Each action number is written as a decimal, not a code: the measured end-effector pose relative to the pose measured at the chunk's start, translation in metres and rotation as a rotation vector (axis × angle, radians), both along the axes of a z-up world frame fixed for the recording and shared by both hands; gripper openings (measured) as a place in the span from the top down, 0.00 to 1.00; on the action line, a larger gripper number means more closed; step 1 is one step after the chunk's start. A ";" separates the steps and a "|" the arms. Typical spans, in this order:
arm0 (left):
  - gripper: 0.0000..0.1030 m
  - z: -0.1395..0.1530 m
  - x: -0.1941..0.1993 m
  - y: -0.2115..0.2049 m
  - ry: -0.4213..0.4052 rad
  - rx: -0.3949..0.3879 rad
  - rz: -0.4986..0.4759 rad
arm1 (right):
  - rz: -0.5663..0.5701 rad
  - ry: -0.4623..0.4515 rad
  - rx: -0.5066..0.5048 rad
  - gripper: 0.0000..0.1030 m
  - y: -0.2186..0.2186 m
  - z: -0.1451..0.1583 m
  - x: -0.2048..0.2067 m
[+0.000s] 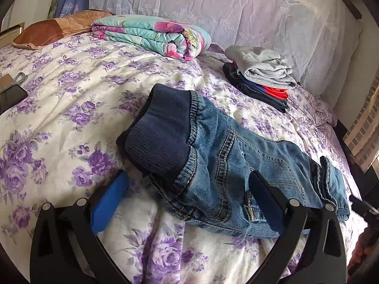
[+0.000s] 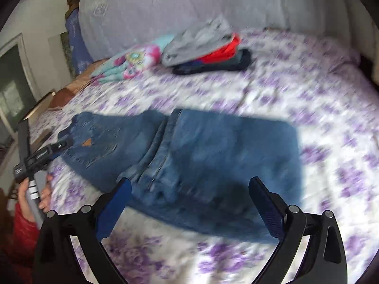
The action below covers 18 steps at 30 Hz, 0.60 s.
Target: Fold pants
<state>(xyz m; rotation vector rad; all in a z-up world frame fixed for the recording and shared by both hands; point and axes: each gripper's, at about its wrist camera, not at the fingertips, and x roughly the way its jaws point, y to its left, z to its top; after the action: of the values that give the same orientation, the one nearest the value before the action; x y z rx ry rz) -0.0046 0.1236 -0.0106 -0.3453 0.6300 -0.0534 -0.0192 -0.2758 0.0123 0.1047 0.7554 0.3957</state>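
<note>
Small blue jeans (image 1: 220, 156) with a dark ribbed waistband (image 1: 161, 127) lie folded on the floral bedspread (image 1: 59, 123). My left gripper (image 1: 189, 182) is open, its blue-padded fingers straddling the waistband end just above the cloth. In the blurred right wrist view the jeans (image 2: 189, 151) lie flat, legs doubled over. My right gripper (image 2: 189, 187) is open and empty, hovering over the near edge of the jeans. The left gripper also shows in the right wrist view (image 2: 59, 145) at the waistband, held by a hand.
A stack of folded clothes (image 1: 260, 75) with a grey top sits at the back right. A rolled floral quilt (image 1: 154, 35) and a brown pillow (image 1: 47, 30) lie at the back. A phone (image 1: 11, 94) lies at the left edge. A lace-covered headboard stands behind.
</note>
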 end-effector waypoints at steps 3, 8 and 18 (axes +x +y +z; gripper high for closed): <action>0.04 0.000 0.000 0.000 0.003 0.006 0.002 | 0.009 -0.030 -0.052 0.03 0.008 -0.002 -0.003; 0.04 0.000 0.000 0.000 0.001 0.002 0.001 | -0.109 -0.154 0.036 0.04 -0.034 0.053 0.022; 0.04 -0.001 0.001 -0.001 0.006 0.010 0.003 | -0.168 -0.064 0.046 0.04 -0.050 0.023 0.046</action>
<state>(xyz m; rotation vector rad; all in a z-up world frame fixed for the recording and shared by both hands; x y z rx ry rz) -0.0040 0.1225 -0.0116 -0.3364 0.6352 -0.0462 0.0265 -0.3258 0.0348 0.1969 0.6689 0.2557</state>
